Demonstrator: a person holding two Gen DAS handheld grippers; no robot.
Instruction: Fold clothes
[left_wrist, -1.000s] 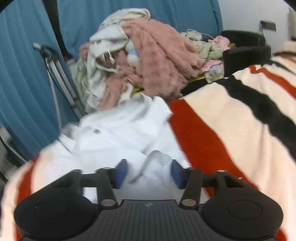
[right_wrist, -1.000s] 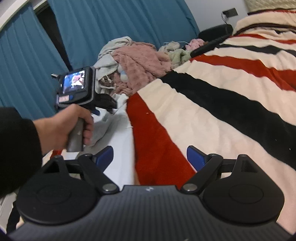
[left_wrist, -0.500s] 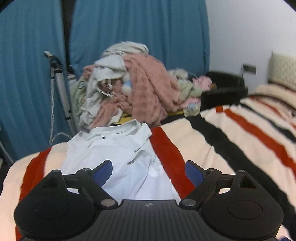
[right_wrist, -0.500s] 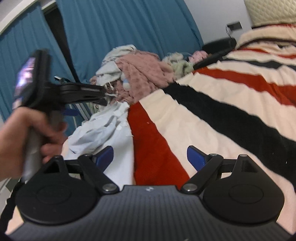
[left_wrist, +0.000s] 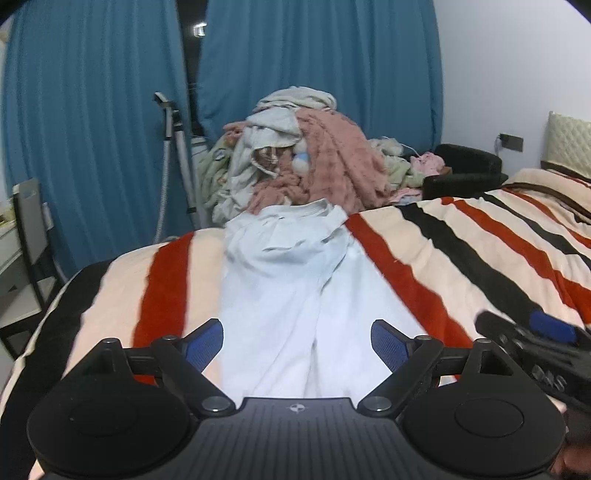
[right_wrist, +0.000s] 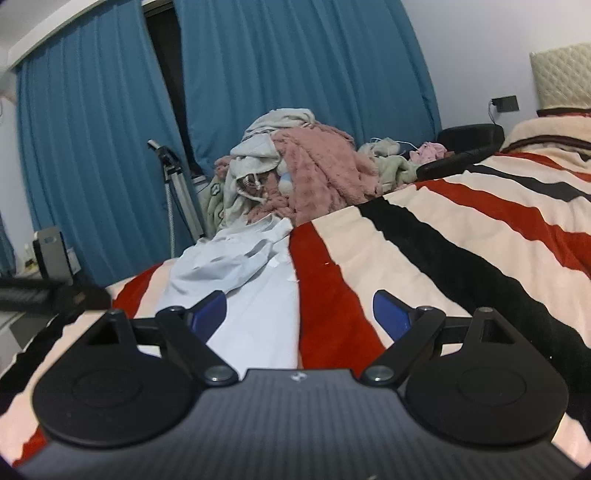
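A white shirt lies lengthwise on the striped bed, its sleeves folded in and its collar at the far end. It also shows in the right wrist view. My left gripper is open and empty, above the shirt's near end. My right gripper is open and empty, over the shirt's right edge and the red stripe. The right gripper's tip shows in the left wrist view at the lower right.
The bed has a red, black and cream striped blanket. A heap of pink and pale clothes lies beyond the shirt. A tripod stands by blue curtains. A black chair is at the right.
My left gripper let go of the shirt, opened wide and drew back toward the near end of the bed. The right gripper drew back too and stayed open.
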